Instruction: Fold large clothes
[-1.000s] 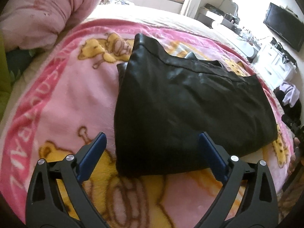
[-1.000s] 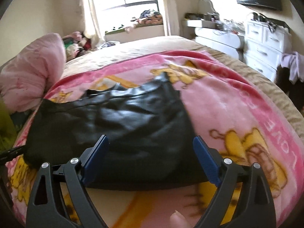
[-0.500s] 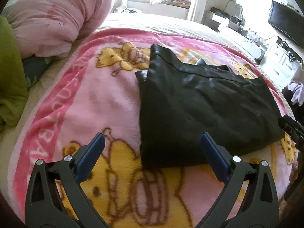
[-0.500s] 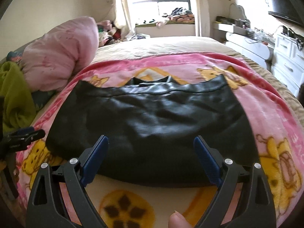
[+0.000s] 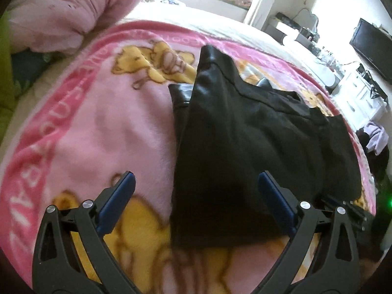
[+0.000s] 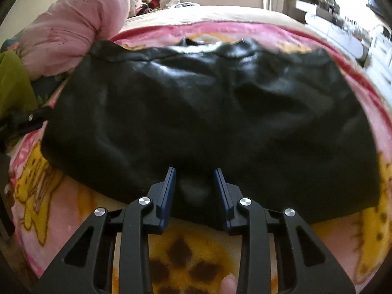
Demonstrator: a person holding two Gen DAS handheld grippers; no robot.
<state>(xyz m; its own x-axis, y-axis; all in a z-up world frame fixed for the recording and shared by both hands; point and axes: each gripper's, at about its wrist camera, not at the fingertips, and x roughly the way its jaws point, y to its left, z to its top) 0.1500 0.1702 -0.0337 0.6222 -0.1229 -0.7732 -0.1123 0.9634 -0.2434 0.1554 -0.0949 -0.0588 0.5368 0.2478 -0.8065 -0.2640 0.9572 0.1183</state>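
The black, shiny leather-look garment [image 6: 203, 112], already folded into a wide slab, lies on the pink bear-print fleece blanket [image 5: 103, 127] covering the bed. A moment ago both tools gaped; now the right gripper [image 6: 194, 191] has dropped to the near hem, its jaws closing with a fold of garment between them, likely starting the next fold. The left gripper [image 5: 196, 196] hangs wide and empty over the garment's left corner.

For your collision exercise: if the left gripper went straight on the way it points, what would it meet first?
Probably the near corner of the black garment on the pink blanket; the left gripper is open around it, though depth is unclear.
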